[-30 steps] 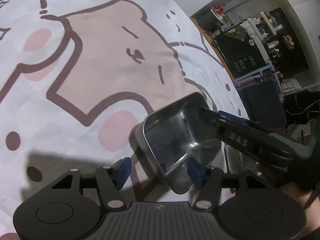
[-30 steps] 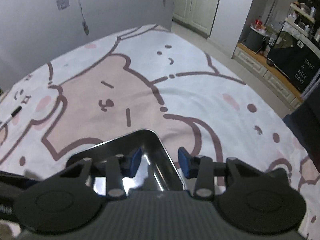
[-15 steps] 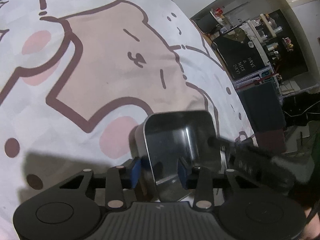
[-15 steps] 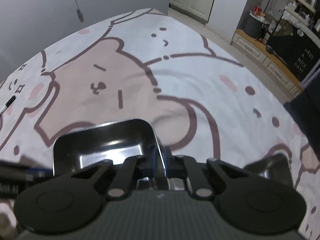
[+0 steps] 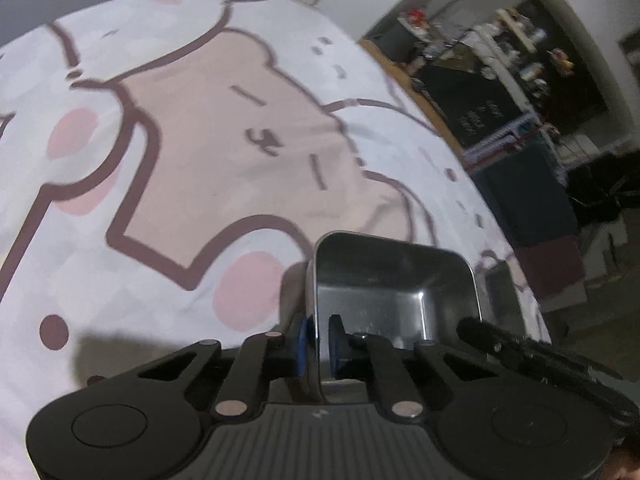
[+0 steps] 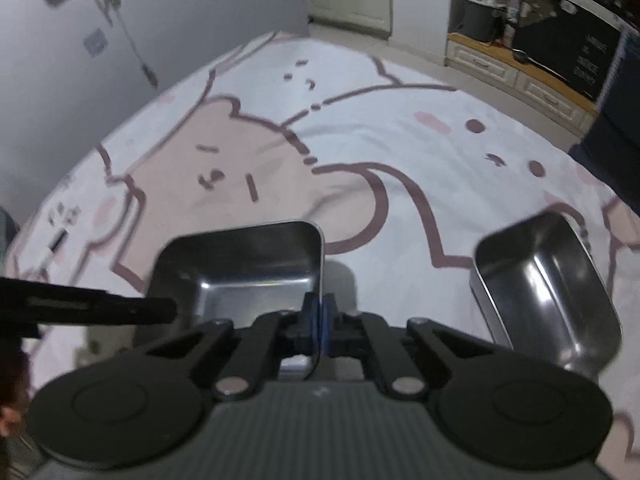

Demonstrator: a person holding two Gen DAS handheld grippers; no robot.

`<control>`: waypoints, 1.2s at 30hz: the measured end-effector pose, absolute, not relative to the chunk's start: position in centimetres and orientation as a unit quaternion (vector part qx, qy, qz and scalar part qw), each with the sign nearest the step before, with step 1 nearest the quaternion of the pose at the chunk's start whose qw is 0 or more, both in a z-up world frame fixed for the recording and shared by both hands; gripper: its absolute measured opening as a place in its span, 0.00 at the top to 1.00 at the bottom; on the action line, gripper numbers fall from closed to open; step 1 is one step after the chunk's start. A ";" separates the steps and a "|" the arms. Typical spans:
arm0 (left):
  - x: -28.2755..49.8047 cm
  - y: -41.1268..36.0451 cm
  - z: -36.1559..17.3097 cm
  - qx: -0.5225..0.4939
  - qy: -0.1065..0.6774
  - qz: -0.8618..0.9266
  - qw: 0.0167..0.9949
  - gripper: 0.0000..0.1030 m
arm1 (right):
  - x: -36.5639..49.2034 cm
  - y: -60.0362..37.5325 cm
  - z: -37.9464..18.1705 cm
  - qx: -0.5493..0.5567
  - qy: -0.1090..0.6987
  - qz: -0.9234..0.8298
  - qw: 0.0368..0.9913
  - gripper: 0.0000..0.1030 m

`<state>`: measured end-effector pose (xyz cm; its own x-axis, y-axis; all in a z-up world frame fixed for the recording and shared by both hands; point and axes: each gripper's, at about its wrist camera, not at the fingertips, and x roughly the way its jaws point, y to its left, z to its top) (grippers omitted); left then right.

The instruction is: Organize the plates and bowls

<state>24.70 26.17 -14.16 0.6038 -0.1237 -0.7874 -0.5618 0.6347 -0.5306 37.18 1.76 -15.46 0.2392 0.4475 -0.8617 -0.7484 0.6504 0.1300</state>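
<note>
A rectangular steel tray stands on the cartoon-print cloth. My left gripper has its blue pads on either side of the tray's left wall, and its jaws are closing on that wall. In the right wrist view the same tray has its right wall pinched by my right gripper, which is shut on it. The left gripper's black finger reaches in from the left there. A second steel tray lies tilted on the cloth to the right, untouched.
A dark marker pen lies on the cloth at the far left. A grey wall rises behind the cloth. Wooden cabinets and cluttered shelves stand beyond the far right edge.
Both grippers went from open to closed on opposite walls of the tray. The tray turned from tilted to level. The right view swung right, bringing the second tray into sight.
</note>
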 end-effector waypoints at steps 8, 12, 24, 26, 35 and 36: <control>23.5 23.5 -11.7 -0.351 0.424 0.075 0.832 0.92 | 32.8 -4.2 -13.3 -0.079 0.485 0.326 0.808 0.95; 22.7 22.3 -11.9 -0.325 0.442 0.057 0.834 0.91 | 30.1 -6.9 -14.1 -0.032 0.497 0.297 0.815 0.94; 20.2 20.9 -13.4 -0.252 0.499 0.055 0.827 0.90 | 24.1 -9.1 -19.4 0.066 0.538 0.253 0.801 0.93; 20.0 20.9 -13.5 -0.249 0.502 0.057 0.826 0.91 | 23.5 -9.0 -19.7 0.068 0.539 0.251 0.801 0.93; 20.0 20.4 -13.6 -0.238 0.509 0.058 0.825 0.91 | 23.3 -9.4 -19.1 0.070 0.532 0.251 0.805 0.92; 20.0 20.3 -13.7 -0.236 0.512 0.058 0.824 0.91 | 23.1 -9.6 -19.0 0.069 0.532 0.252 0.806 0.92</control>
<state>20.05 20.34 -13.67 0.4687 -0.1459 -0.8712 -0.3384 0.8813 -0.3297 23.08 -9.59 -19.00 0.3081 0.4795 -0.8217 -0.3319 0.8636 0.3795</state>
